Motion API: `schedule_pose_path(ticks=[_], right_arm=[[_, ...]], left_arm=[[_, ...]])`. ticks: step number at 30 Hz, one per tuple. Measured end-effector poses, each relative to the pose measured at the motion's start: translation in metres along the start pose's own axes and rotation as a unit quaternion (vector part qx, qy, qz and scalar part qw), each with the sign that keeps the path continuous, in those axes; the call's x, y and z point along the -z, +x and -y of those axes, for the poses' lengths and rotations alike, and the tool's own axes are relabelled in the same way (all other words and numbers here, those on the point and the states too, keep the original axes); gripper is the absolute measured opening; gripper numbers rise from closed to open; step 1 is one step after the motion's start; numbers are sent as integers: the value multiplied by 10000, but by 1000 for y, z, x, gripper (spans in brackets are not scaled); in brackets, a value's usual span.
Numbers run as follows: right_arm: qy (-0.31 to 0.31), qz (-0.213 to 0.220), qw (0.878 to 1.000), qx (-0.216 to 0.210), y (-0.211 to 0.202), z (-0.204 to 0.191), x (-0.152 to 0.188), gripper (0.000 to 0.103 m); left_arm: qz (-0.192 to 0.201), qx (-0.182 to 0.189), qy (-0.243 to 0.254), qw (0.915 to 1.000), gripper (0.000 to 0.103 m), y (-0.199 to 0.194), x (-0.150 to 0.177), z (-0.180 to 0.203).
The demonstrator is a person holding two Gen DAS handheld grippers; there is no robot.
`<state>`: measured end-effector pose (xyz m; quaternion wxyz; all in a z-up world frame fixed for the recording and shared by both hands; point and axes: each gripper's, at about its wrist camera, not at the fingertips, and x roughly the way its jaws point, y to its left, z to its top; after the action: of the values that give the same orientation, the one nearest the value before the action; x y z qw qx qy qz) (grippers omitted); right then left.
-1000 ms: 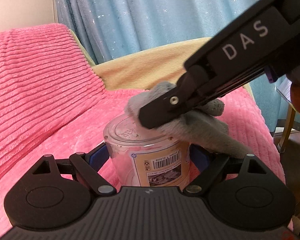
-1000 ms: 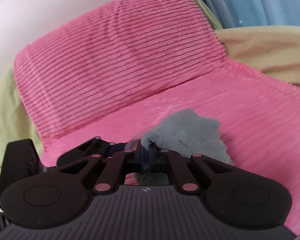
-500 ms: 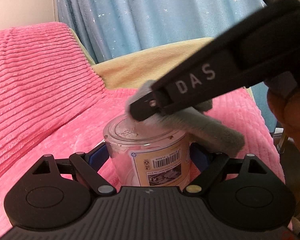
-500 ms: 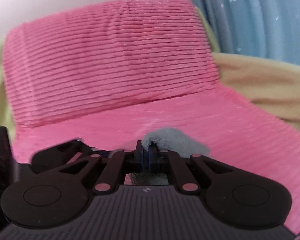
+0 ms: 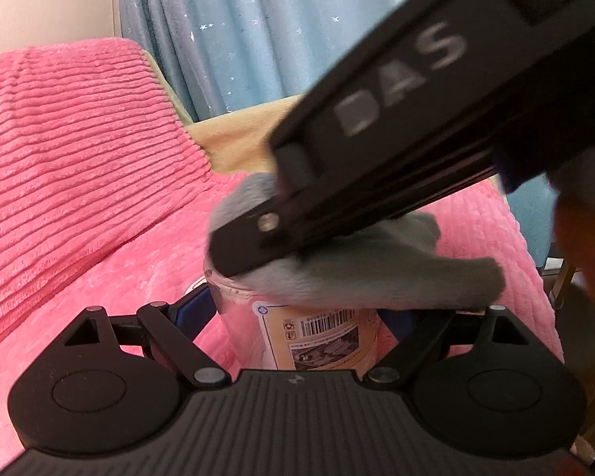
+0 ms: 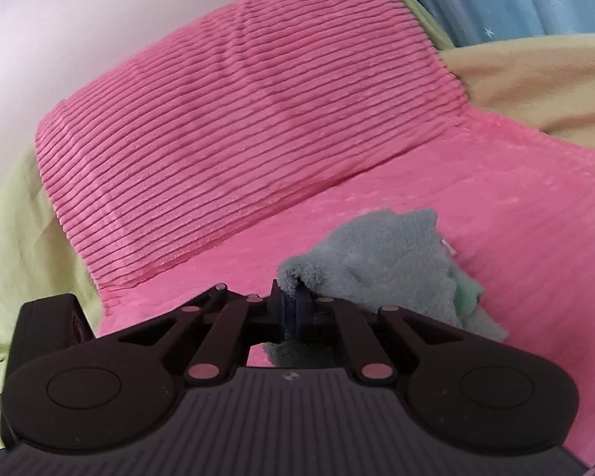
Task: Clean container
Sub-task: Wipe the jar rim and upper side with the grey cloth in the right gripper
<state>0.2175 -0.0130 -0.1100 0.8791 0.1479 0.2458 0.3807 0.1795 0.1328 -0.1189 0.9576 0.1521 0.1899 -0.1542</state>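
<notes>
A clear plastic container (image 5: 313,329) with a barcode label stands upright between my left gripper's (image 5: 297,311) blue-padded fingers, which are shut on its sides. A grey fluffy cloth (image 5: 361,265) lies pressed over the container's top, hiding most of the lid. My right gripper (image 5: 242,256) comes in from the upper right, shut on that cloth, its tip at the lid's left rim. In the right wrist view the grey cloth (image 6: 380,265) bunches out past the closed blue pads of my right gripper (image 6: 293,309); the container is hidden there.
A pink ribbed blanket (image 5: 71,182) covers the sofa seat and backrest under the container. A tan cover (image 5: 238,142) and a blue starred curtain (image 5: 238,27) lie behind. A person's hand (image 5: 587,230) is at the right edge. Pale green fabric (image 6: 12,246) shows on the left.
My right gripper has swept the cloth back and forth across the container's lid, and now sits lower and closer with the cloth spread over the top. The left gripper and container have stayed put.
</notes>
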Motion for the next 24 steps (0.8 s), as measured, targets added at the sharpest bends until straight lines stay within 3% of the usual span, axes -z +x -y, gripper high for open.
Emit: schedule_pose_path(ticks=[7, 15, 24], right_arm=[[-424, 192, 9982, 391, 19, -6, -8, 2], [-511, 204, 9952, 807, 5, 13, -14, 2], [-421, -16, 9982, 426, -14, 13, -7, 3]], left_arm=[[-12, 21, -55, 10000, 87, -1, -1, 1], [0, 33, 35, 10000, 87, -2, -2, 10], [-31, 44, 35, 10000, 87, -1, -5, 21]])
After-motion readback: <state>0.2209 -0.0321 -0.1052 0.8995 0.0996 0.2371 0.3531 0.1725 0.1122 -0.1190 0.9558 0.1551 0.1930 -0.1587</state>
